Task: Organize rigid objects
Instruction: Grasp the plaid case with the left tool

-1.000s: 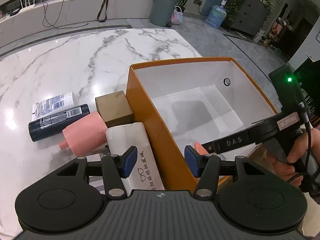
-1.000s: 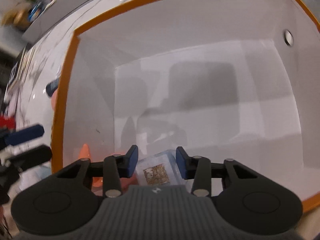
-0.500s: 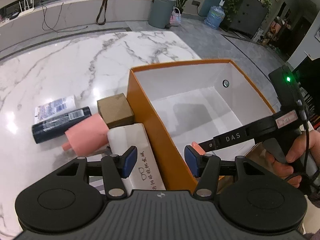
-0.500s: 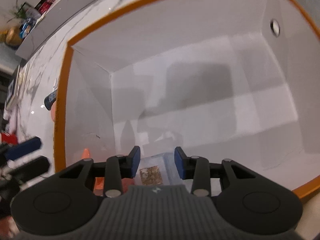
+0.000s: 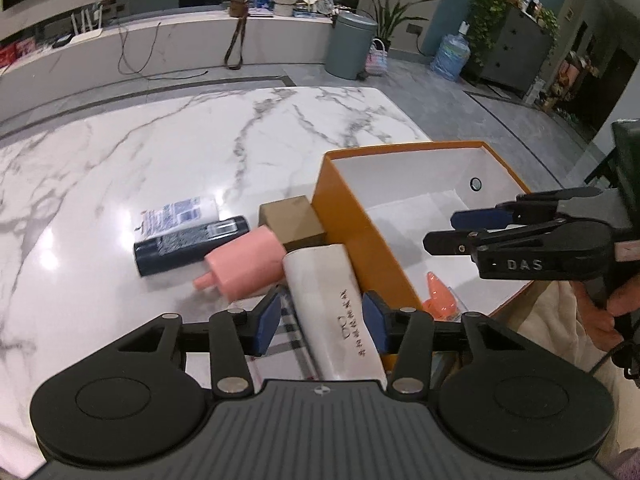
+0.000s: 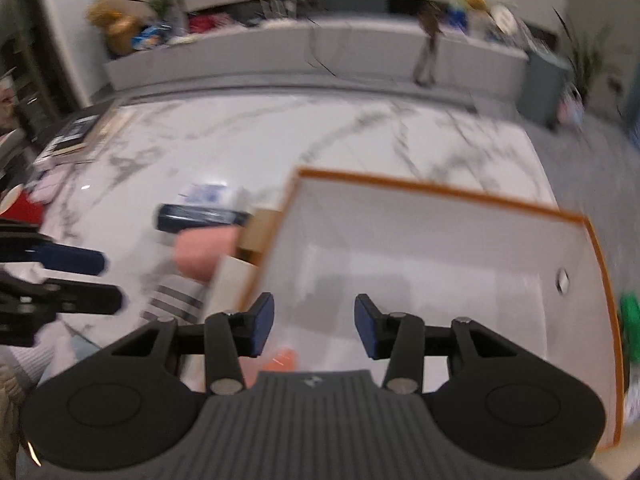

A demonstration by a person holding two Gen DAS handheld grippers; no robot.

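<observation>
An orange box [image 5: 360,236] with a white inside stands on the marble table; it also shows in the right wrist view [image 6: 600,264]. An orange-pink item [image 5: 438,294] lies in its near corner. Left of the box lie a white glasses case [image 5: 332,308], a pink bottle [image 5: 244,268], a brown cube [image 5: 292,220], a dark bottle [image 5: 188,242] and a white packet [image 5: 176,214]. My left gripper [image 5: 320,322] is open, its fingers either side of the white case. My right gripper [image 6: 314,330] is open and empty above the box, also seen in the left wrist view [image 5: 444,232].
A striped cloth [image 5: 288,344] lies under the white case. The table's [image 5: 160,152] far half is bare marble. Books and a red item [image 6: 24,208] lie at the table's left end in the blurred right wrist view. A bin [image 5: 350,46] stands on the floor beyond.
My right gripper has opened, risen out of the box and left the small clear case inside. My left gripper has pulled up and back a little, now centred over the white case.
</observation>
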